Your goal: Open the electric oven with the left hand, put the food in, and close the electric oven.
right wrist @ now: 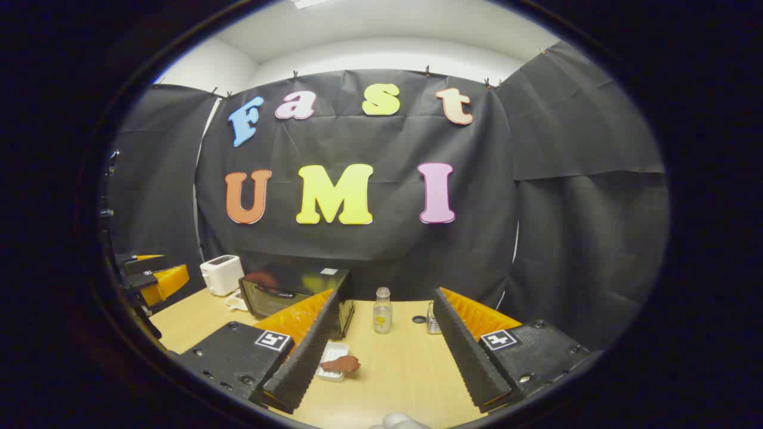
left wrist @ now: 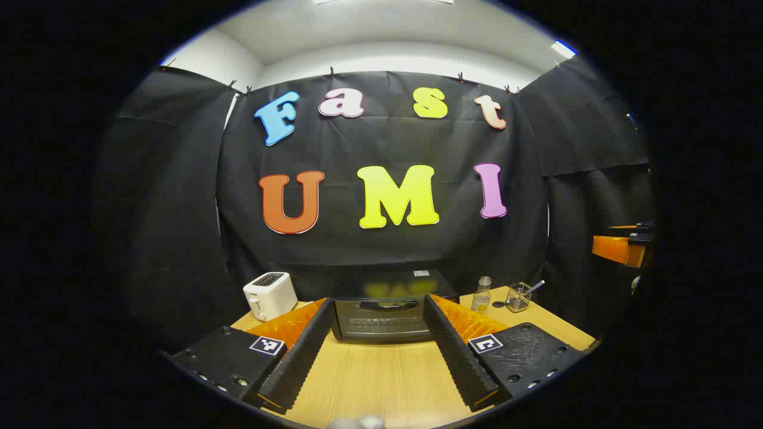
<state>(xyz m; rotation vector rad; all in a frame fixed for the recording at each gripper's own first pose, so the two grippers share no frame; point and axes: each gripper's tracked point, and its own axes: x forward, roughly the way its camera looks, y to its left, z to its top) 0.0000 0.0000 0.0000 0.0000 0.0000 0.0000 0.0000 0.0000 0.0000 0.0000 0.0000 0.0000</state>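
Your left claw (left wrist: 377, 351) sits at the bottom of the left gripper view with its fingers spread wide and nothing between them. Framed in that gap, at lower centre, the electric oven (left wrist: 390, 310) stands on the wooden worktop (left wrist: 381, 381): a dark, boxy unit with a glass door, shut, and a bar handle along its top edge. A white toaster (left wrist: 269, 295) stands to its left. In the right gripper view your right claw (right wrist: 381, 357) is also spread, empty; a reddish piece of food (right wrist: 341, 364) lies on a small white tray (right wrist: 331, 361) at lower centre
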